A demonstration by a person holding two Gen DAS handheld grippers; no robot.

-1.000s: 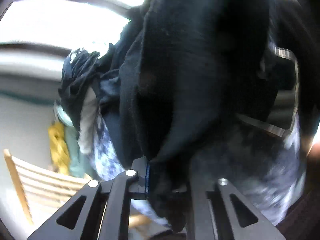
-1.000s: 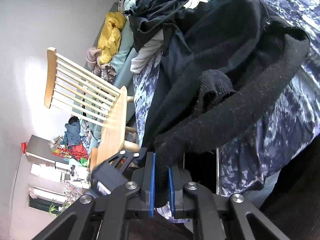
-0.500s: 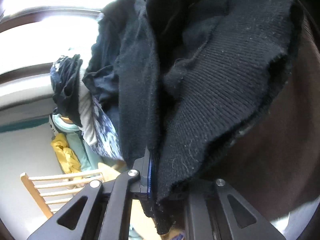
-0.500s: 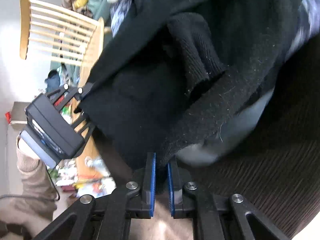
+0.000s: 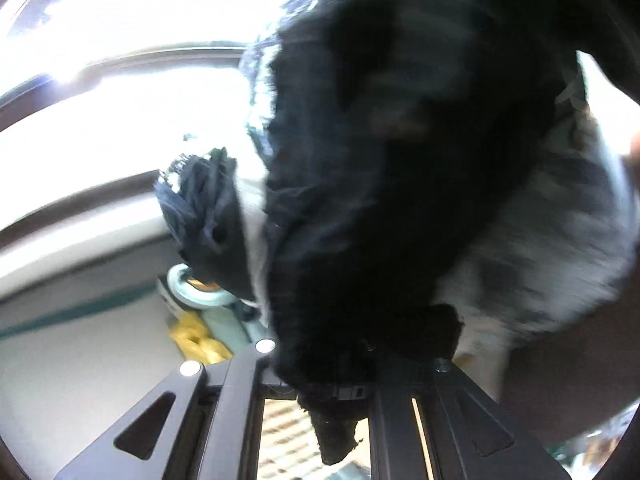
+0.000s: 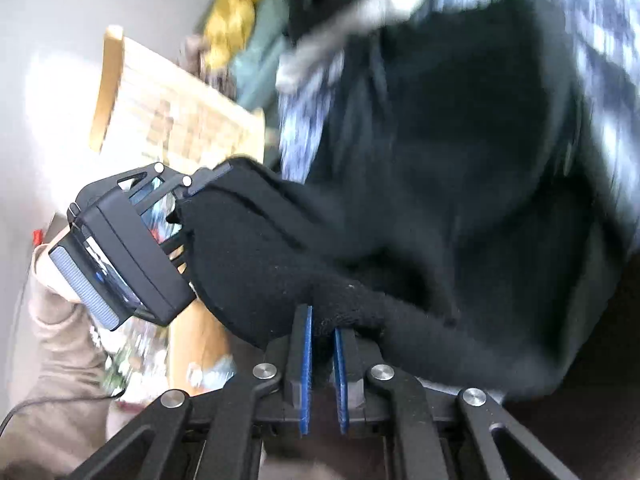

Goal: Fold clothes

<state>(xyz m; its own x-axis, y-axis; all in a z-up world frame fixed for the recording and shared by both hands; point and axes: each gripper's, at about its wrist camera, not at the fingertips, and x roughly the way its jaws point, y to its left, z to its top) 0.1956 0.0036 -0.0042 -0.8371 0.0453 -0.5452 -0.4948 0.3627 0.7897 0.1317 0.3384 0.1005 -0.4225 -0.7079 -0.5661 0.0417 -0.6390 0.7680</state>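
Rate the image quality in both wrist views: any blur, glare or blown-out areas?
Left wrist view: the window is blown out to white, and the black knit garment is backlit, dark and motion-smeared. Right wrist view: evenly lit; the patterned bedding and wooden chair are streaked, while the right gripper stays sharp.

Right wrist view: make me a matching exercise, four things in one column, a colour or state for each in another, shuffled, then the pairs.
Things:
1. sweater
2. chair
3. right gripper
4. bundle

Colours or states:
A. yellow
B. black knit
C. shut on cloth
D. light wood, slatted back

Pairs: 1-B, 2-D, 3-C, 4-A
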